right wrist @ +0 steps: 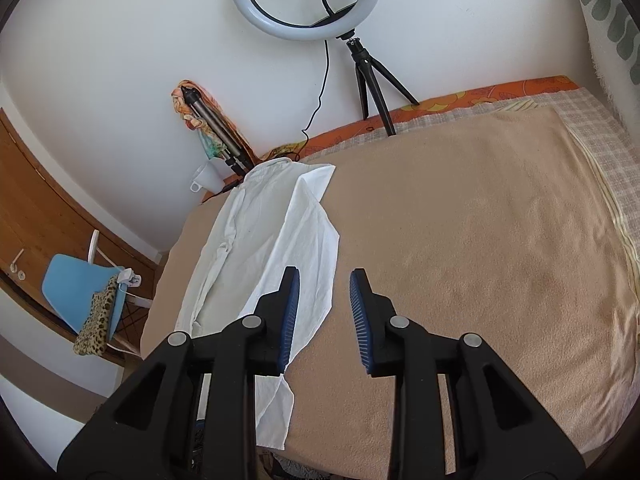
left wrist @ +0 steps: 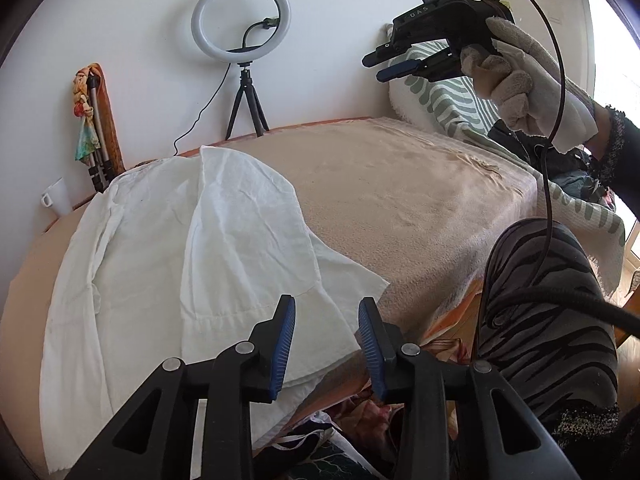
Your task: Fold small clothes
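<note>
A white shirt (left wrist: 192, 248) lies spread flat on the left part of the bed (left wrist: 400, 200), on a tan blanket (right wrist: 480, 240). One side panel is folded inward over the middle, so a long crease runs down the garment's length. The collar end points toward the wall, and the hem end lies nearest you, at the bed's front edge.

Your left gripper (left wrist: 327, 344) hovers above the hem end of the shirt. Its blue-padded jaws stand apart with nothing between them; it is released and clear of the cloth.

Your right gripper (right wrist: 325, 316) hangs over the right edge of the folded panel, where shirt meets blanket. Its jaws are also parted and hold nothing. In the left wrist view you see this gripper raised in the air at upper right, carried by your gloved hand (left wrist: 516, 88), a black cable (left wrist: 554, 160) trailing from it.

Behind the bed, against the white wall, a ring light (left wrist: 241, 18) stands on a small black tripod (left wrist: 246, 108). To its left lean folded tripod legs wrapped in a colourful scarf (left wrist: 86, 120), with a white mug (left wrist: 56, 198) beside them. A striped pillow (left wrist: 448, 96) sits at the right. Further left, a blue chair (right wrist: 76, 292) carries a leopard-print cloth (right wrist: 96, 320).
</note>
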